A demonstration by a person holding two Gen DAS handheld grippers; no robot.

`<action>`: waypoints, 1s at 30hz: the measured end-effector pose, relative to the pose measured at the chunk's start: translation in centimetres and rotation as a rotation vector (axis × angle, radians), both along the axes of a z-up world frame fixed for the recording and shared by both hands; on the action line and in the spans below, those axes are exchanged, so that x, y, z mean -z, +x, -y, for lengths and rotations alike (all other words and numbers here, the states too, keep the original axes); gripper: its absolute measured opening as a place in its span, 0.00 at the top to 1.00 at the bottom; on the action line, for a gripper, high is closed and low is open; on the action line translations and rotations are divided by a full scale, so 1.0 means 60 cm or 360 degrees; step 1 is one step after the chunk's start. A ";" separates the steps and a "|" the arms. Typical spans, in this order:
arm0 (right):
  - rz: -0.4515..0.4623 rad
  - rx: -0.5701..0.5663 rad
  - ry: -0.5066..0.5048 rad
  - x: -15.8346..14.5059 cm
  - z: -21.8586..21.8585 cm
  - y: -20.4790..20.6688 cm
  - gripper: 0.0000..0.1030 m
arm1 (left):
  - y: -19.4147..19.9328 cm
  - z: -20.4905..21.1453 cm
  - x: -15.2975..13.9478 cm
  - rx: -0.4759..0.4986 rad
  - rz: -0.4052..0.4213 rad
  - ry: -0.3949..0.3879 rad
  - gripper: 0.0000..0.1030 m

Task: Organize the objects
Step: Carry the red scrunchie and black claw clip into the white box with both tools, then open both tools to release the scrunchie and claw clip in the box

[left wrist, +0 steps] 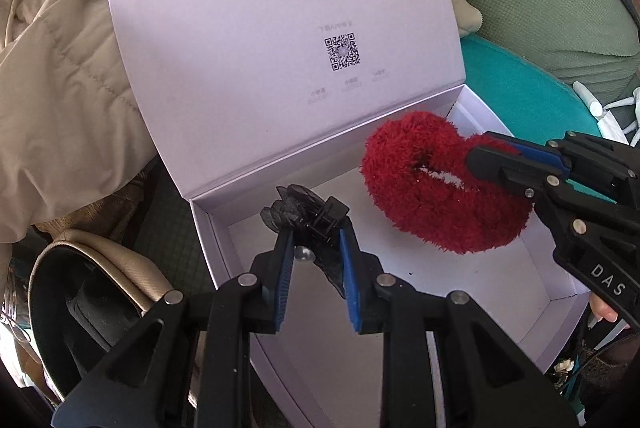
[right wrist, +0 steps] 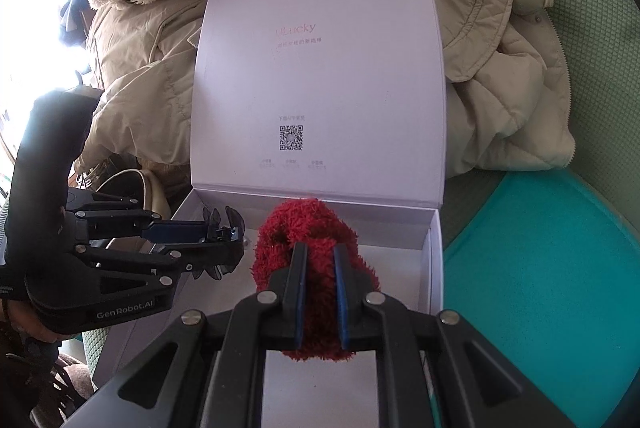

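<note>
An open pale lilac box (left wrist: pixel 224 236) sits among clothing, its hinged lid (left wrist: pixel 280 8) standing up at the far side with "ULucky" lettering and a QR code (left wrist: pixel 342 51) printed on the inside.

The left gripper (left wrist: pixel 316 244) has its jaws clenched on a black hair clip (left wrist: pixel 308 214). The clip sticks out beyond the blue pads (left wrist: pixel 285 260) and hangs over the near left part of the box interior, above the white floor and not touching it. In the right wrist view the same gripper (right wrist: pixel 236 238) comes in from the left, level with the box's left wall, the clip's translucent dark petals (right wrist: pixel 218 216) fanning above and below the jaws.

The right gripper (right wrist: pixel 320 260) has its jaws clamped on a fluffy red scrunchie (right wrist: pixel 308 224), squeezing 1 side of the loop between the blue pads (right wrist: pixel 341 292). The scrunchie hangs over the right half of the box, toward the far wall; whether its lower edge touches the floor cannot be told. From the left wrist view the gripper (left wrist: pixel 480 158) enters from the right, and the scrunchie (left wrist: pixel 420 180) sits just right of the hair clip, the 2 apart.

A beige quilted coat (right wrist: pixel 500 76) lies behind and to both sides of the lid. A teal cushion (right wrist: pixel 540 268) lies right of the box on a green seat (right wrist: pixel 592 48). A beige bag (left wrist: pixel 104 260) rests left of the box.
</note>
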State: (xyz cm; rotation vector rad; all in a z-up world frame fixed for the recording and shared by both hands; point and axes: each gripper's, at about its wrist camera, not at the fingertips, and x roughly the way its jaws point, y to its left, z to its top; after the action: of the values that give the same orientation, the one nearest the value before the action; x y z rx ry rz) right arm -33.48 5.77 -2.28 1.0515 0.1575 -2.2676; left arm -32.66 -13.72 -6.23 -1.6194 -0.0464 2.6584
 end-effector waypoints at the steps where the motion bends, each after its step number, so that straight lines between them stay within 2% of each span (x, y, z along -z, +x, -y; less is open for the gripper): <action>1: 0.0006 0.0002 0.0008 0.003 0.002 -0.001 0.89 | -0.001 0.001 0.003 -0.0006 0.0004 -0.0003 0.79; 8: 0.0035 0.0017 0.0081 0.023 0.011 -0.002 0.86 | -0.008 0.004 0.008 -0.0026 0.0001 -0.0005 0.78; 10: 0.0029 0.0038 0.0094 0.025 0.011 -0.002 0.86 | -0.009 0.004 0.005 -0.0029 -0.0010 -0.0004 0.77; 11: 0.0027 0.0045 0.0102 0.025 0.010 -0.004 0.84 | -0.009 0.004 0.002 -0.0031 -0.0018 -0.0007 0.72; 13: 0.0029 0.0047 0.0120 0.025 0.010 -0.005 0.79 | -0.008 0.000 -0.002 -0.0037 -0.0023 -0.0017 0.65; 16: 0.0017 0.0080 0.0143 0.024 0.006 -0.003 0.60 | -0.005 -0.004 -0.009 -0.0054 -0.0035 -0.0027 0.60; 17: 0.0017 0.0091 0.0142 0.023 0.004 -0.001 0.47 | -0.002 -0.005 -0.012 -0.0058 -0.0039 -0.0024 0.57; 18: 0.0016 0.0101 0.0137 0.021 0.001 0.001 0.43 | 0.001 -0.006 -0.016 -0.0060 -0.0043 -0.0021 0.54; 24: -0.0009 0.0164 0.0119 0.002 -0.019 0.013 0.43 | 0.019 -0.006 -0.047 -0.0097 -0.0091 -0.0034 0.43; 30: -0.0034 0.0196 0.0109 -0.018 -0.025 0.027 0.43 | 0.040 -0.006 -0.081 -0.0129 -0.0132 -0.0048 0.40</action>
State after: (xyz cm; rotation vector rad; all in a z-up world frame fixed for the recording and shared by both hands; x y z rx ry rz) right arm -31.84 7.27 -1.17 1.0999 0.1854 -2.3995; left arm -30.23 -13.37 -1.35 -1.5460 -0.0715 2.7971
